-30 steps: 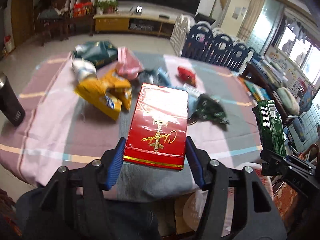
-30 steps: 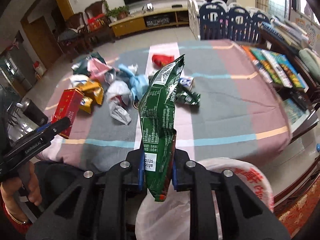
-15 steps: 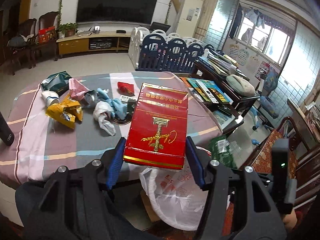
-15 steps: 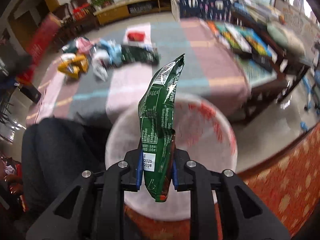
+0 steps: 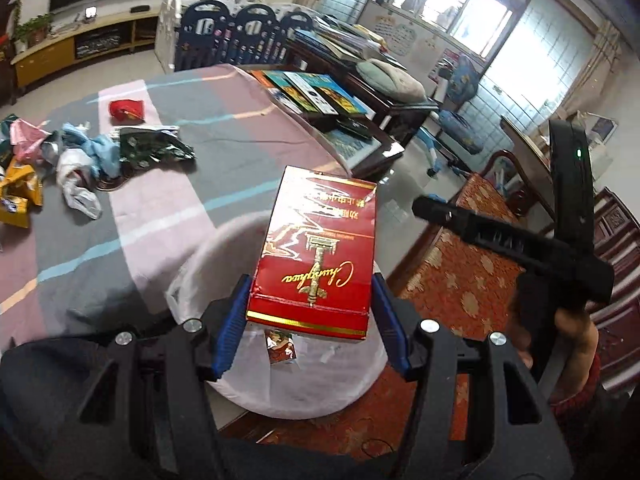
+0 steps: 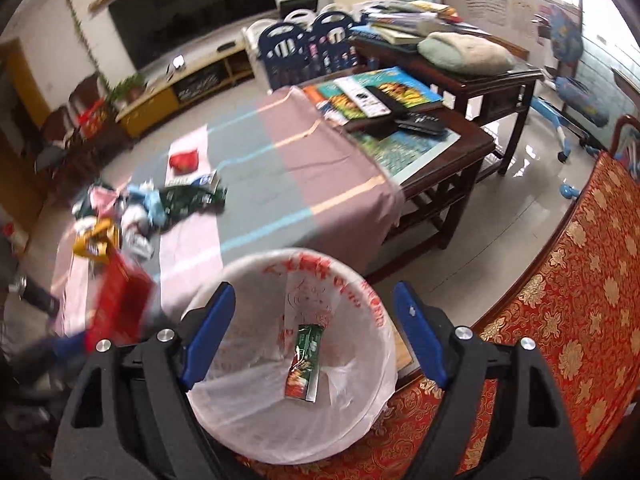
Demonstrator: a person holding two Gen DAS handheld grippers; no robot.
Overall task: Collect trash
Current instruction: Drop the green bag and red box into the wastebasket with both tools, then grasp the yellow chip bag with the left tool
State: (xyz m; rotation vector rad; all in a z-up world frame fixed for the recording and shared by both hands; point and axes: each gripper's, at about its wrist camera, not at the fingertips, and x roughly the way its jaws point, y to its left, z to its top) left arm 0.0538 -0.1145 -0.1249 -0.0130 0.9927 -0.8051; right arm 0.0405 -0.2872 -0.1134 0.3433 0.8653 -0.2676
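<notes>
Bin first: a round waste bin lined with thin white plastic printed in red (image 6: 362, 292) sits directly below both tools, beside the striped pink-and-grey tablecloth (image 6: 256, 172). Above its mouth, the left gripper (image 5: 310, 312) clamps its blue pads on the short sides of a glossy red cardboard carton with gold lettering (image 5: 320, 248); it looks stiff, light and film-slick, so gripping across the flat narrow sides suits it. Beyond the fingers, ahead on the cloth, lies a heap of crumpled foil and plastic wrappers (image 5: 80, 160), soft and springy. The right gripper (image 6: 310, 330) is opening with nothing between its jaws; a green snack packet (image 6: 304, 364) lies inside the bin beneath it.
</notes>
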